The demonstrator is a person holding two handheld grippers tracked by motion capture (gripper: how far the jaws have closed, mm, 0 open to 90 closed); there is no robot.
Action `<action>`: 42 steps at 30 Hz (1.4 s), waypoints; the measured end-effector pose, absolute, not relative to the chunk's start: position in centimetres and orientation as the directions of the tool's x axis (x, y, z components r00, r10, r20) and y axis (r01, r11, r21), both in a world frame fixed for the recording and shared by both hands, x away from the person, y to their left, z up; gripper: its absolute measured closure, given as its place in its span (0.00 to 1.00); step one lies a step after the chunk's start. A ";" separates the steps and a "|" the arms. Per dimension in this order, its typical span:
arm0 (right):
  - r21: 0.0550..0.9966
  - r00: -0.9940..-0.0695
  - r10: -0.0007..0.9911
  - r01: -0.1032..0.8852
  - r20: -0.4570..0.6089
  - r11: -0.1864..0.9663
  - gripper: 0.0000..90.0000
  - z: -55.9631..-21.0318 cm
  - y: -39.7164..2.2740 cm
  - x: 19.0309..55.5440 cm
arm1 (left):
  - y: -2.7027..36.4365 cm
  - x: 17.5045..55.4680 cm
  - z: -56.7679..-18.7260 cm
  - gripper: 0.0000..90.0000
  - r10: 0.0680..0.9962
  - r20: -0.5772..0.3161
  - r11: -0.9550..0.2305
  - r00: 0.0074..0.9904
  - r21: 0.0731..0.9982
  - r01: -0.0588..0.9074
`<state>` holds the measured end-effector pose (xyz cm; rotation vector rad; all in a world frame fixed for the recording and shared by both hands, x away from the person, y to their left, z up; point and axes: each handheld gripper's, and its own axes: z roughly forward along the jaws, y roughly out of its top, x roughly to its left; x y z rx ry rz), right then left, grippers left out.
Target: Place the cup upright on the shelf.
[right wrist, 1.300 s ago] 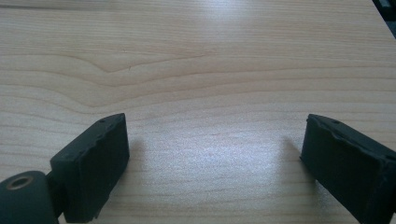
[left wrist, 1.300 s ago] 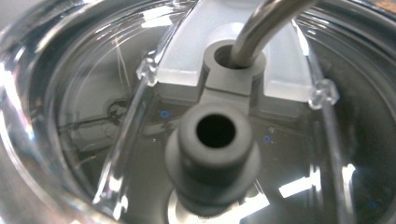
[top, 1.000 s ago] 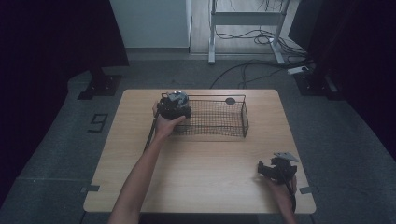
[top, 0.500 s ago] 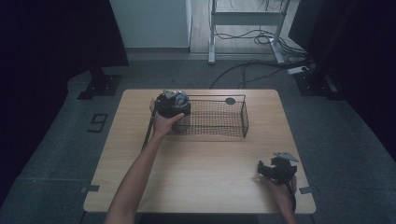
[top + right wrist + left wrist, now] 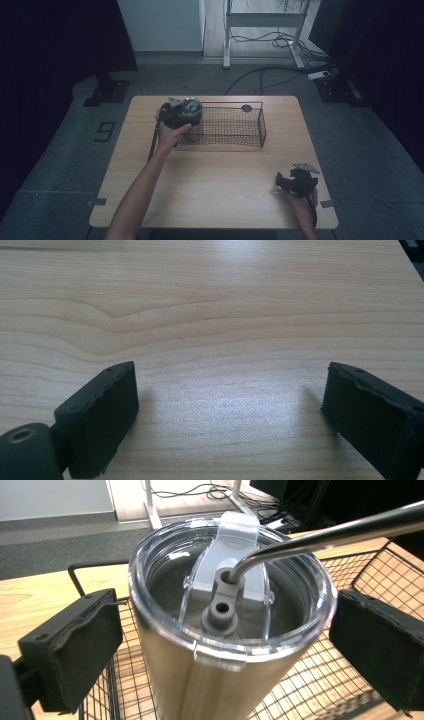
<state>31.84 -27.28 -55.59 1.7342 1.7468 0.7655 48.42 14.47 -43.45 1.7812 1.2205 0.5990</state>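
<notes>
Straddling steel tumbler [image 5: 220,645] in wire basket [image 5: 235,127], left gripper [image 5: 225,645] fingers wide; right gripper [image 5: 240,415] fingers wide.

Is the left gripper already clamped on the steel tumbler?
No: in the left gripper view both pads stand clear of the tumbler, gaps showing either side.

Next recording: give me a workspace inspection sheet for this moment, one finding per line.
Surface: light wooden table, bare at the front.
Job's things: steel tumbler with clear lid and bent metal straw, standing in the left end of the black wire basket.
Clutter: a small dark round spot behind the basket.
Grippers: left hand-held gripper open, jaws either side of the tumbler, apart from it; right hand-held gripper open over bare wood.
Cables: black leads on the floor.
Surroundings: metal stand, grey floor, dark curtains.
</notes>
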 end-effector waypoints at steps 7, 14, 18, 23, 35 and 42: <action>0.731 -0.011 1.000 0.682 0.006 0.003 0.08 -55.6 -27.3 31.8 | 15.4 46.9 -43.2 0.04 0.912 -0.091 -0.132 0.400 0.857 0.498; 0.731 -0.009 1.000 0.682 0.006 0.002 0.09 -55.6 -27.3 31.8 | 15.7 45.0 -44.0 0.05 0.904 -0.058 -0.179 0.424 0.848 0.498; 0.732 -0.009 1.000 0.682 0.006 0.002 0.09 -55.6 -27.3 31.8 | 15.7 43.6 -44.4 0.05 0.889 -0.068 -0.188 0.453 0.847 0.497; 0.732 -0.009 1.000 0.682 0.006 0.002 0.09 -55.6 -27.3 31.8 | 15.6 42.1 -45.0 0.05 0.877 -0.067 -0.207 0.475 0.840 0.501; 0.731 -0.009 1.000 0.683 0.007 0.001 0.09 -55.6 -27.3 31.8 | 16.2 37.4 -46.4 0.06 0.854 -0.105 -0.187 0.509 0.851 0.490; 0.731 -0.009 1.000 0.682 0.007 0.001 0.09 -55.6 -27.3 31.8 | 16.7 34.6 -47.9 0.06 0.847 -0.089 -0.217 0.524 0.842 0.494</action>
